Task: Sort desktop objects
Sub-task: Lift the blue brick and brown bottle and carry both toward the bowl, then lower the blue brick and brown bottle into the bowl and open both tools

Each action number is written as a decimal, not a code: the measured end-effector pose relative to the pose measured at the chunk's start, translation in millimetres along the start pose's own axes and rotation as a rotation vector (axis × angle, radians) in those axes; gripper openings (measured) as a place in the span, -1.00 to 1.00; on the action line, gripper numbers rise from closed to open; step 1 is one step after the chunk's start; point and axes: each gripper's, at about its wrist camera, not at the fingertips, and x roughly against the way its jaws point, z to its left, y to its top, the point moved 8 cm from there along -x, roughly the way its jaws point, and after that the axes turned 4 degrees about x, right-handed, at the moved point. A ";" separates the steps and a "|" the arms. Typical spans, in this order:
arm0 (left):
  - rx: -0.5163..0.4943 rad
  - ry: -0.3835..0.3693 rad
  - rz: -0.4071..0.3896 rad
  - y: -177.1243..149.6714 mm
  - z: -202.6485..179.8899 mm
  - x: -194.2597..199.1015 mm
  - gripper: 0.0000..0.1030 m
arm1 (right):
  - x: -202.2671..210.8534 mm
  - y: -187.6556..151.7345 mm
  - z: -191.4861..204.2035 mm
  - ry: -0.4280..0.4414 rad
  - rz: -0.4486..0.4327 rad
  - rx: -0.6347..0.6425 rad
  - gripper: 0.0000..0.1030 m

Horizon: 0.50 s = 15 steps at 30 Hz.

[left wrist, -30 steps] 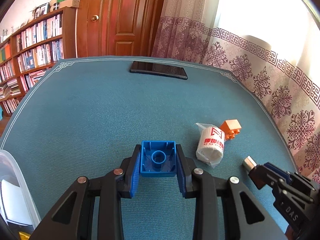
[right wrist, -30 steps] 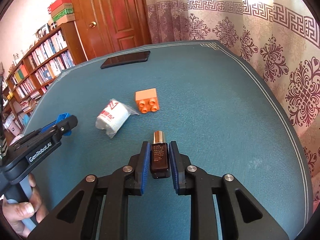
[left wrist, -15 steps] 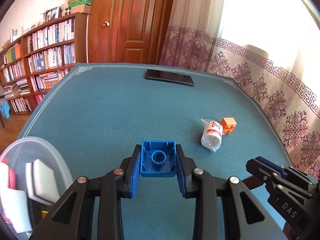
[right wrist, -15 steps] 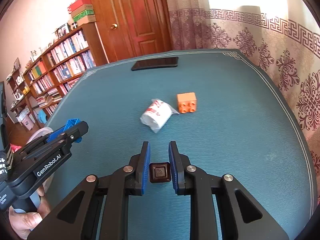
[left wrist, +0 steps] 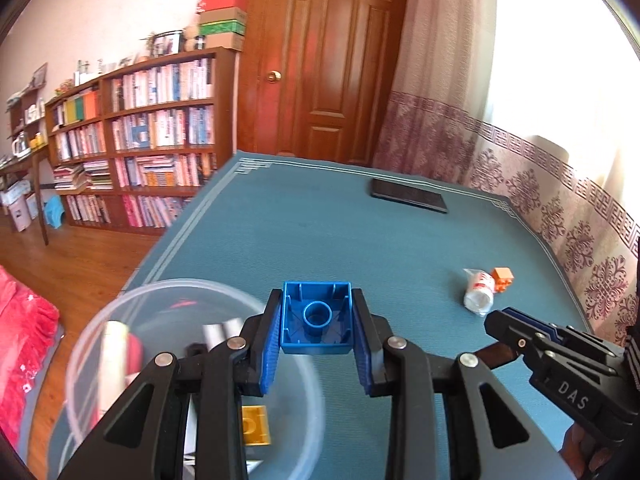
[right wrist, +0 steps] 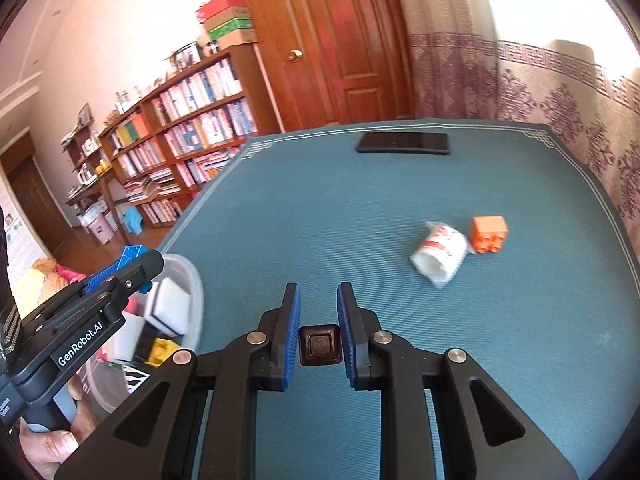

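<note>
My left gripper is shut on a blue toy brick, hollow underside facing the camera, held above the right rim of a clear plastic tub. The tub holds a yellow brick and several white and red items. My right gripper is shut on a small dark brown bottle, seen end-on, lifted over the teal tablecloth. An orange brick and a white wrapped roll lie together on the cloth to the right. The left gripper also shows in the right wrist view, over the tub.
A black phone lies near the table's far edge. Patterned curtains hang along the right side. A bookshelf and a wooden door stand beyond the table. A hand grips the left handle.
Both grippers have risen and swung left with their loads. The tub has come fully under the left gripper. The bottle left the cloth and now points end-on at the camera.
</note>
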 end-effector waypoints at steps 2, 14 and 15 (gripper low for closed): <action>0.021 0.030 -0.010 2.0 16.8 3.9 -0.32 | -2.2 3.0 16.7 0.027 -0.002 0.023 -0.60; 0.112 0.131 -0.020 1.5 85.5 14.5 -0.32 | -19.9 2.9 102.3 0.183 0.031 0.122 -0.60; 0.115 0.135 -0.018 0.3 88.2 14.8 -0.32 | -22.4 0.9 107.8 0.191 0.039 0.128 -0.60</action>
